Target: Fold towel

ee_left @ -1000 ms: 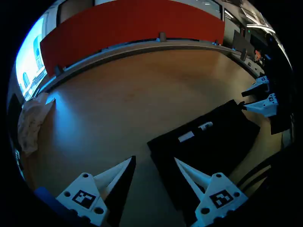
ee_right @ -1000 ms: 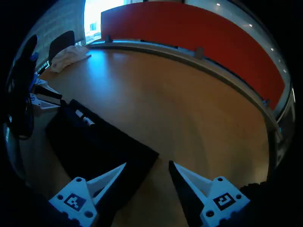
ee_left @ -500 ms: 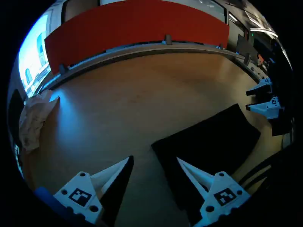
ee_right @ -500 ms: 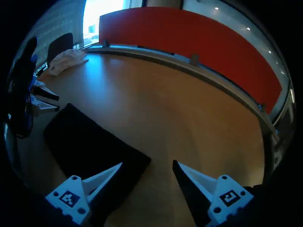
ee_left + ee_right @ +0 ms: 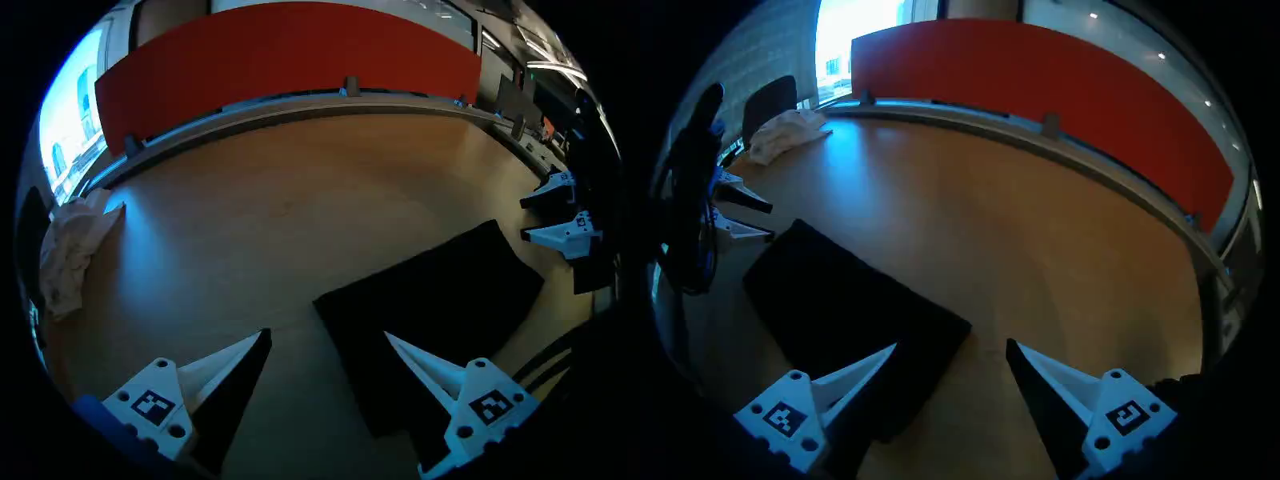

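Two grippers, both spread wide and holding nothing: the left gripper (image 5: 326,332) is hovering over one near corner of the towel (image 5: 432,296), and the right gripper (image 5: 951,344) is hovering at the opposite corner. One black towel is lying flat on the wooden table (image 5: 264,192) as a compact rectangle. Change noted: the white label showing a second ago is now lying hidden under the fold, and both pairs of fingers are standing slightly wider. Judgement: this fold is looking laid and released. One pale cloth (image 5: 68,244) is resting well apart.
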The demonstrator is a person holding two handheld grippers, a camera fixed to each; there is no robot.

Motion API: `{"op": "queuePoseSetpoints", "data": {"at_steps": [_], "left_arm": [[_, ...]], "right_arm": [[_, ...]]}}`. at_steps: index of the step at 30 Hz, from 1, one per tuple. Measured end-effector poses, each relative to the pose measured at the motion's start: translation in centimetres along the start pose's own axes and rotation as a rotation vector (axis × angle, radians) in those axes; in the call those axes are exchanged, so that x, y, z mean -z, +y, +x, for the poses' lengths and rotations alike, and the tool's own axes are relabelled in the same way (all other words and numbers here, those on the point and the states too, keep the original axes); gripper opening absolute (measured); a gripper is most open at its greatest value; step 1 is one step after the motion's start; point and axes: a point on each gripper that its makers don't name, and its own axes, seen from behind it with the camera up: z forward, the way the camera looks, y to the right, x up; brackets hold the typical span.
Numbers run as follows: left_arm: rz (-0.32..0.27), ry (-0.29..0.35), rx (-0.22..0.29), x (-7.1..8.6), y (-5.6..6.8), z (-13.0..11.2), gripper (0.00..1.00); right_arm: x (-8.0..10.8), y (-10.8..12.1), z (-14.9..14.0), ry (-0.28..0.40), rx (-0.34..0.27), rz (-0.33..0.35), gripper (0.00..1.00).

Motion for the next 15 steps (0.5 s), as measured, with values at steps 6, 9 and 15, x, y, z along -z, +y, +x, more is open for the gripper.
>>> {"op": "queuePoseSetpoints", "data": {"at_steps": [6, 9, 15], "left_arm": [[0.008, 0.008, 0.014, 0.9, 0.1, -0.3, 0.93], [0.010, 0.010, 0.023, 1.4, 0.1, -0.6, 0.93], [0.012, 0.012, 0.033, 2.3, 0.3, -1.4, 0.93]], "right_arm": [[1.0, -0.5, -0.4, 0.003, 0.004, 0.007, 0.95], [1.6, -0.8, -0.7, 0.005, 0.007, 0.008, 0.95], [2.7, -1.2, -1.4, 0.008, 0.002, 0.009, 0.95]]}}
